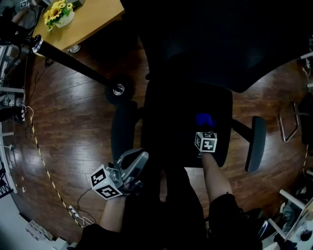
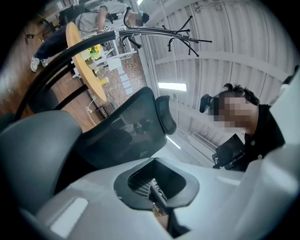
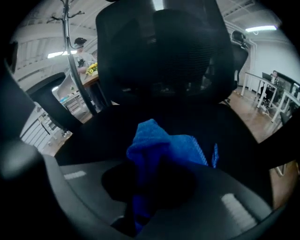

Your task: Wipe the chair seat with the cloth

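Note:
From the head view I look down on a black office chair seat. A crumpled blue cloth lies on its right half. My right gripper is over the seat and shut on the cloth, which bunches up out of the right gripper in the right gripper view. There the mesh backrest rises just behind the cloth. My left gripper hangs left of the seat, beside the left armrest. It tilts upward toward the backrest. The left gripper looks shut with nothing in it.
The right armrest sticks out beyond the seat. A coat stand pole lies across the wooden floor to its base. A wooden table with yellow flowers is at the back left. Cables run along the left.

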Tool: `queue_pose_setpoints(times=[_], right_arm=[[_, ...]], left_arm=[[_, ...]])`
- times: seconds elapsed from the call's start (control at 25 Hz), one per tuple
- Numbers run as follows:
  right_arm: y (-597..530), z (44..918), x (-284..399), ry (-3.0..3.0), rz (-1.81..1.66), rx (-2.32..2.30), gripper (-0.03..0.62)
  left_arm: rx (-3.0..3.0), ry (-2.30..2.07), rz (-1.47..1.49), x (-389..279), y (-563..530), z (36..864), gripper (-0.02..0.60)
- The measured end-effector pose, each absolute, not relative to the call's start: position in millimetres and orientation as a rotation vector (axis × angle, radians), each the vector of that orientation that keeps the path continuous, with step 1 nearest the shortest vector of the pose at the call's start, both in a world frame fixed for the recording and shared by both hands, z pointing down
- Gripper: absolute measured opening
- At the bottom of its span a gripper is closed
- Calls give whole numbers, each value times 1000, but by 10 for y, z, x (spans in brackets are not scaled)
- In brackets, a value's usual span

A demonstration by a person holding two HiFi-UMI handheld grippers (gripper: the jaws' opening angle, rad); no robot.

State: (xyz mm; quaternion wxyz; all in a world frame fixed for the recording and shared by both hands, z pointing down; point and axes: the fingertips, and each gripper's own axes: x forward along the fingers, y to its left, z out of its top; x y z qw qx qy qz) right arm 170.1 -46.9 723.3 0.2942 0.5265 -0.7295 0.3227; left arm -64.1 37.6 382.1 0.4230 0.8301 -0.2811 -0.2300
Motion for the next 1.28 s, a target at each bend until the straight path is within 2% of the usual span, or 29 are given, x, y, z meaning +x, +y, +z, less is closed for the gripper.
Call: queue_pose_setpoints(times=[0.16, 0.28, 0.6, 0.72, 1.0, 1.16, 1.28], right_arm=[[-419, 7103, 2645, -1823, 827, 1526, 61], [-368, 7033, 3059, -1762, 856, 1612, 61], [-373, 6851, 3032, -1843, 959, 1762, 61], [-316, 6620, 2514, -2023, 1012, 1771, 61], [78, 6421, 416, -2354, 1121, 1292, 61], [230, 6522, -581, -2388, 1113, 1008, 61], [354, 6792, -1058, -2292, 1097, 855, 61]], left_arm=[[2093, -672, -558, -545, 335, 3780, -2], [2102, -652, -547, -477, 339, 3751, -2], [2118, -634, -544, -438, 368, 3696, -2], [2117, -647, -549, -531, 396, 3708, -2], [2106, -711, -584, -721, 417, 3706, -2], [2086, -747, -624, -848, 450, 3698, -2], [2071, -763, -652, -899, 475, 3715, -2]])
